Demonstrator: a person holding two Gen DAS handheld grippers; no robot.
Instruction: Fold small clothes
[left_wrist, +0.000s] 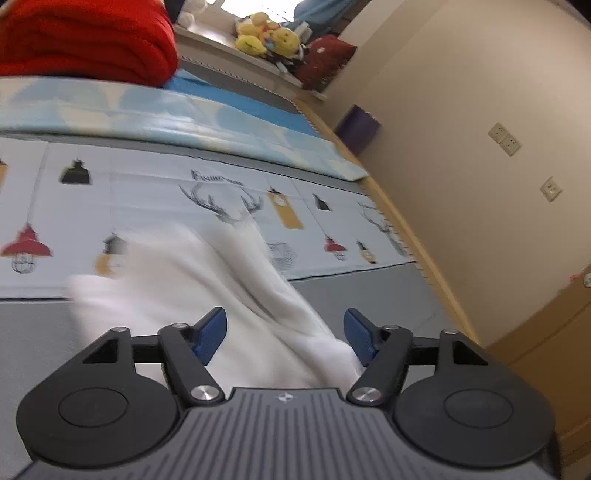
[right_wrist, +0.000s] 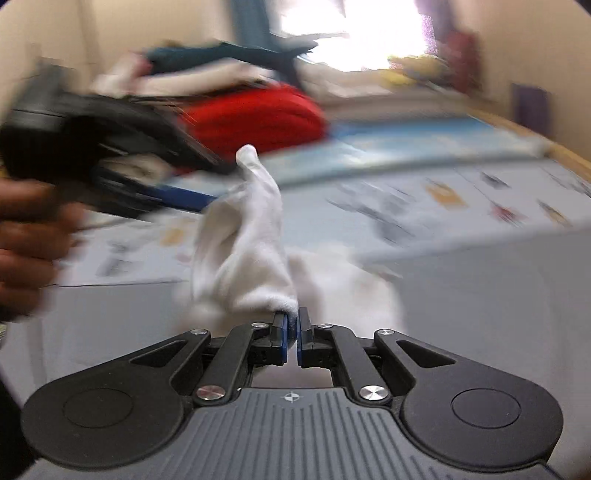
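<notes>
While the right gripper (right_wrist: 291, 328), at the bottom centre of its own view, pinches the fuzzy edge of a white sock (right_wrist: 251, 236) between fingers pressed nearly together, the whole garment depends on that one small bite, and a sharp tug could slip the thin edge out. Above that grip the sock stands up in a twisted column, its tip just beside the left gripper (right_wrist: 177, 181) in the left half of the frame, where a hand (right_wrist: 26, 240) carries it; blur hides whether the two touch. In the left wrist view that gripper (left_wrist: 286, 334) has its blue pads (left_wrist: 212, 334) spread wide, with white cloth (left_wrist: 207, 295) lying between them but not clamped, so the far end may flop and the fold come out crooked or bunched. Beyond, the patterned sheet (left_wrist: 147, 192) is the landing place, and the red blanket (left_wrist: 85, 40) at the upper left lies well away.
</notes>
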